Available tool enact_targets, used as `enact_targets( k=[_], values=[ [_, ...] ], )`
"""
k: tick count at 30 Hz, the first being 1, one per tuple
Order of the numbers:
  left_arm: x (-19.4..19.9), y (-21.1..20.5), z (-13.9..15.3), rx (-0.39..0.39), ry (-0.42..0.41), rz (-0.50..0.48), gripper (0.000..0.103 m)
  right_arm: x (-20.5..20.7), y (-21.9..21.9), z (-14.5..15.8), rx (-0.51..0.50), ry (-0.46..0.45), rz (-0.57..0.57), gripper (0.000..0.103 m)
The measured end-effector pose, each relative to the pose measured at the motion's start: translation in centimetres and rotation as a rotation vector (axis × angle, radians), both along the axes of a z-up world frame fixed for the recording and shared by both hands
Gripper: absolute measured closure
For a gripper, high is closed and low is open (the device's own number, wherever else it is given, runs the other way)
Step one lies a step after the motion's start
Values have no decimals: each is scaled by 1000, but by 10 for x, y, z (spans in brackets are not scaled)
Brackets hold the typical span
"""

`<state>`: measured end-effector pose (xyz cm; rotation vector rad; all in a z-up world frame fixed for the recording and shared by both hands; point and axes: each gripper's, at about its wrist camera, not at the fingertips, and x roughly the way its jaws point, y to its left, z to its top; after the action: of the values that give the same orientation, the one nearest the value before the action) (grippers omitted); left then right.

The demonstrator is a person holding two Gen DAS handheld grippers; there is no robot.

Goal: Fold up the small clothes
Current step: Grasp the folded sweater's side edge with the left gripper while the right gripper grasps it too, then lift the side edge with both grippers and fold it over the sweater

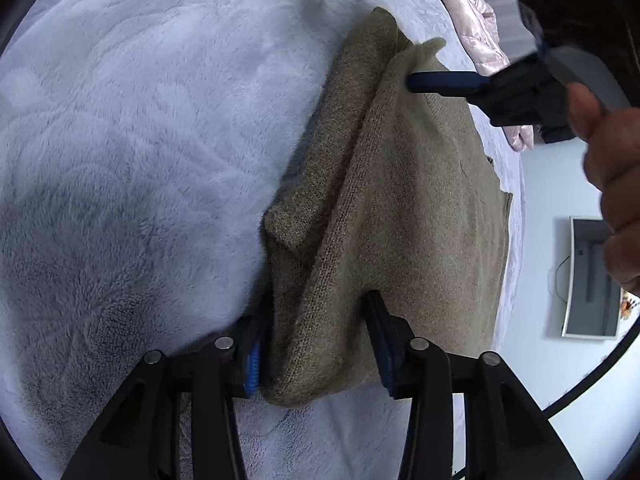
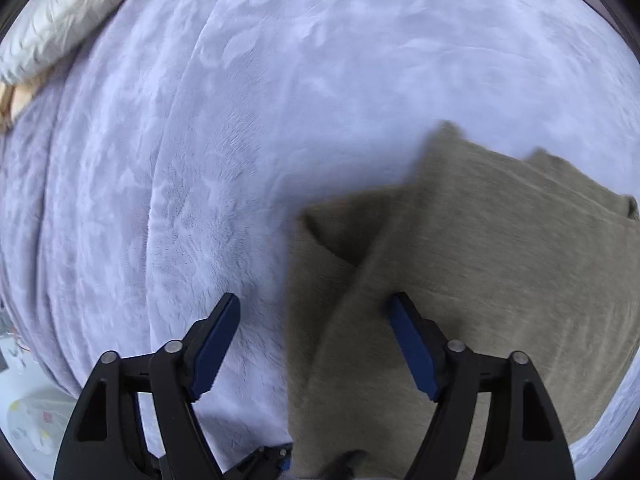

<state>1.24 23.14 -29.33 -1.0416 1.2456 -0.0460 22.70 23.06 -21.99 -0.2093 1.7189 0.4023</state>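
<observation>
Sweater (image 1: 400, 208) edge pinched by left tool (image 1: 320, 344); right tool (image 2: 312, 344) spread, hovering.

- Knit garment (image 1: 400, 208): olive-khaki, plain.
- Plush blanket (image 1: 140, 140): pale lavender, embossed swirls.
- Gripper pads (image 2: 412, 348): blue; frames black.
- Padded jacket (image 1: 480, 36), upper right: shiny pink.

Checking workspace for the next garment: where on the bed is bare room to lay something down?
Bare lavender blanket spreads left of the olive sweater, up to the white pillow. Crowded beyond the sweater, where a pink jacket lies.
</observation>
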Motion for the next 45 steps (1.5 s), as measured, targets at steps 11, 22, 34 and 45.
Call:
enact_targets(
  k=[11, 22, 34, 45],
  values=[
    [18, -40, 51, 301, -11, -162, 87, -19, -1, 10, -90, -61, 183, 84],
    [32, -94, 112, 572, -19, -279, 87, -14, -49, 82, 99, -115, 236, 86],
    [41, -160, 166, 749, -44, -388, 87, -4, -117, 142, 241, -181, 237, 87],
    [54, -223, 196, 824, -25, -413, 87, 8, -185, 172, 362, -204, 194, 88]
  ],
)
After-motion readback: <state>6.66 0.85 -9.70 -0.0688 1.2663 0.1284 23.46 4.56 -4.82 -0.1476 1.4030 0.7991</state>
